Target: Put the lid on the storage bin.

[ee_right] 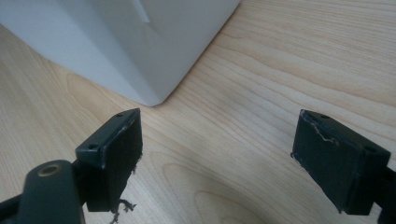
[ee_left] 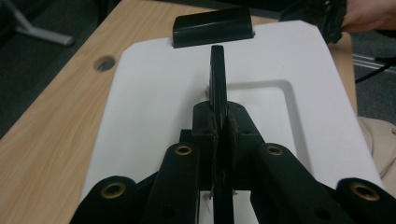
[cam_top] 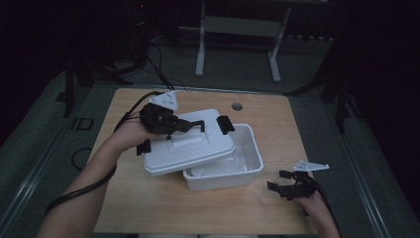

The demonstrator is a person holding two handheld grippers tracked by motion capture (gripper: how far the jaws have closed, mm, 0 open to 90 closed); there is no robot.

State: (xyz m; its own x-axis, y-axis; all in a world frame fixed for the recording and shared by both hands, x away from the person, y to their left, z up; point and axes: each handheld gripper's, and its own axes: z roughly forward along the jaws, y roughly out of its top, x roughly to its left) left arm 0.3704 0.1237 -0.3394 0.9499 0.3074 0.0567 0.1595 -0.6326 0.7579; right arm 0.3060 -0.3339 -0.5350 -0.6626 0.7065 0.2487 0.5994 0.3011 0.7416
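While clamped by its black handle [ee_left: 217, 79] in the left gripper [cam_top: 190, 126], the white lid [cam_top: 190, 144] sits tilted over the left part of the white box [cam_top: 247, 163], its left edge out past the box's wall and hanging above the table [cam_top: 148, 208].

Lid: white, rectangular, with a sunken panel round the handle; one black latch [cam_top: 225, 124] at its far right edge, another [cam_top: 143, 147] at its near left edge. In the left gripper view the handle stands upright on edge between the two pads, and the far latch lies beyond it.

Left gripper: jaws drawn together on the handle, pads pressed to both its faces; grey plate on top, cable trailing off toward the person's forearm.

Box: white, open at its right part, inner floor showing; it stands on the table near the middle.

Right gripper [cam_top: 285, 186]: low over the table, near the box's near right corner and apart from it; jaws wide apart, nothing between them. The right gripper view shows bare wood between the pads [ee_right: 114, 154] and the box's corner beyond.

Table: pale wood, a round hole [cam_top: 237, 106] near its far edge.
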